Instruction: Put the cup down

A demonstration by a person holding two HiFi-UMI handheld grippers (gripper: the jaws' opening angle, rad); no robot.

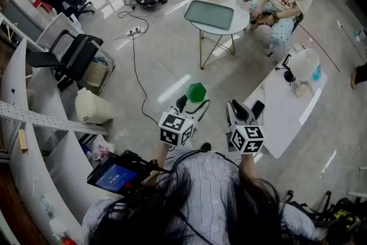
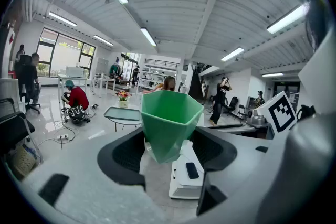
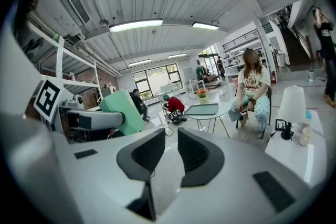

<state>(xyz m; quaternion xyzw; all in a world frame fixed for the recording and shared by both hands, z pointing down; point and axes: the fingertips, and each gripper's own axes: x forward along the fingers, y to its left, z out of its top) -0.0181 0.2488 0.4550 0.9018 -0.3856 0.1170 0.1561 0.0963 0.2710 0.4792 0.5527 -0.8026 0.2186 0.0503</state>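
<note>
Left gripper view is showing the left gripper (image 2: 169, 140) clamping its wide-spread pads on the lower part of the green cup (image 2: 170, 118), which is standing upright, rim up, in the air above the floor. The right gripper (image 3: 167, 147) is hanging empty beside it, jaws leaving only a narrow gap. The white table (image 1: 287, 117) is lying to the cup's right, seemingly closest on the right gripper's side, though the holding arm is probably needing to swing rightward and lower.
</note>
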